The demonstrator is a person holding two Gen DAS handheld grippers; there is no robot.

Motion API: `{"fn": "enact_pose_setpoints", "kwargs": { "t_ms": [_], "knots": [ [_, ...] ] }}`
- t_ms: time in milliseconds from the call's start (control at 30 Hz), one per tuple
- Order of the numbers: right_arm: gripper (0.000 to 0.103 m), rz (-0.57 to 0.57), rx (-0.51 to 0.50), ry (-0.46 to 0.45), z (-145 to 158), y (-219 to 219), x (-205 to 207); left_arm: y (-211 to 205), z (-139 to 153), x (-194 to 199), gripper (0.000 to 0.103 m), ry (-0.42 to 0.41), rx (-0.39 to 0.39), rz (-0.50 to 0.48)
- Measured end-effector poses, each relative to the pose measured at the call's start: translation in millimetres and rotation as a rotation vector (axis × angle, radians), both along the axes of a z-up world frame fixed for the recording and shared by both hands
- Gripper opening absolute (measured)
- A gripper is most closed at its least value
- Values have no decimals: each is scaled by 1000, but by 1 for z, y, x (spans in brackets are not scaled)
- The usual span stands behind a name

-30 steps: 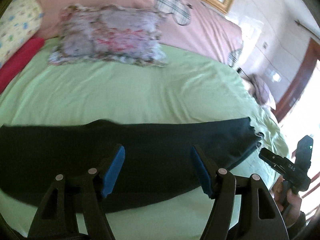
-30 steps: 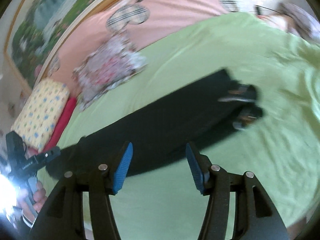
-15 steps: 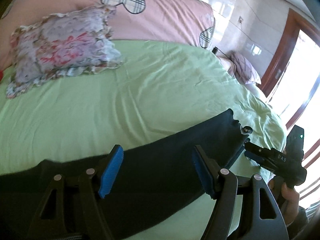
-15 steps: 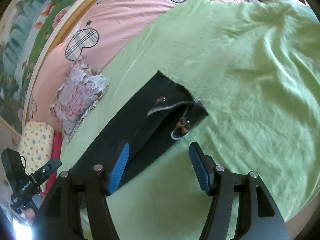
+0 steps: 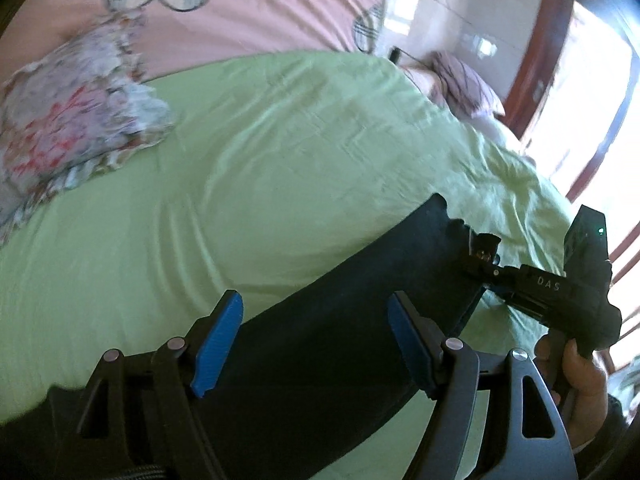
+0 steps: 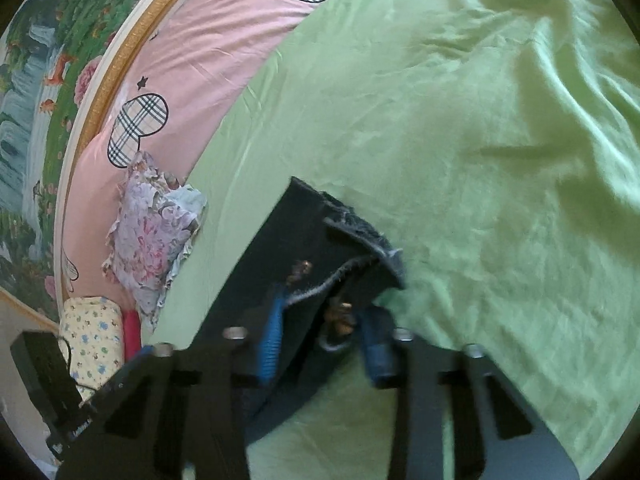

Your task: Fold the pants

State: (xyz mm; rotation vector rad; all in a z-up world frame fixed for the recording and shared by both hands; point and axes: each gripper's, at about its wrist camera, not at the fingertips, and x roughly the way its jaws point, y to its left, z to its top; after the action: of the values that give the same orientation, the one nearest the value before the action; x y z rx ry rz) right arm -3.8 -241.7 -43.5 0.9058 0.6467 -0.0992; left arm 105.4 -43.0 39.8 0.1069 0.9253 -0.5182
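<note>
Dark pants [image 5: 340, 340] lie as one long strip on the green bed sheet [image 5: 280, 168]. My left gripper [image 5: 316, 344] is open above the middle of the strip, blue pads on either side. My right gripper [image 6: 326, 344] is open at the waistband end [image 6: 344, 240], its blue pads straddling the fly and button area. In the left wrist view the right gripper [image 5: 486, 256] reaches the waistband from the right, held in a hand.
A floral pillow [image 5: 72, 132] lies at the head of the bed by the pink headboard cover [image 5: 240, 12]. A yellow patterned pillow [image 6: 94, 332] and a red one sit at the far corner. A door and a bright window are at the right.
My right gripper has moved down onto the waistband end, which now sits between its pads. My left gripper has swung right along the strip, toward the waistband.
</note>
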Motion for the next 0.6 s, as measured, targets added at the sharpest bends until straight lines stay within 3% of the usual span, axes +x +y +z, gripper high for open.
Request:
{"fn": "enact_pose_setpoints", "kwargs": {
  "t_ms": [167, 367, 600],
  "knots": [
    [13, 28, -6, -26, -9, -10, -14, -31, -9, 21, 76, 48, 42, -118],
    [12, 70, 33, -97, -18, -19, -25, -79, -22, 55, 76, 183, 17, -294],
    [12, 103, 35, -146, -20, -22, -29, -139, -52, 77, 74, 325, 36, -425]
  ]
}}
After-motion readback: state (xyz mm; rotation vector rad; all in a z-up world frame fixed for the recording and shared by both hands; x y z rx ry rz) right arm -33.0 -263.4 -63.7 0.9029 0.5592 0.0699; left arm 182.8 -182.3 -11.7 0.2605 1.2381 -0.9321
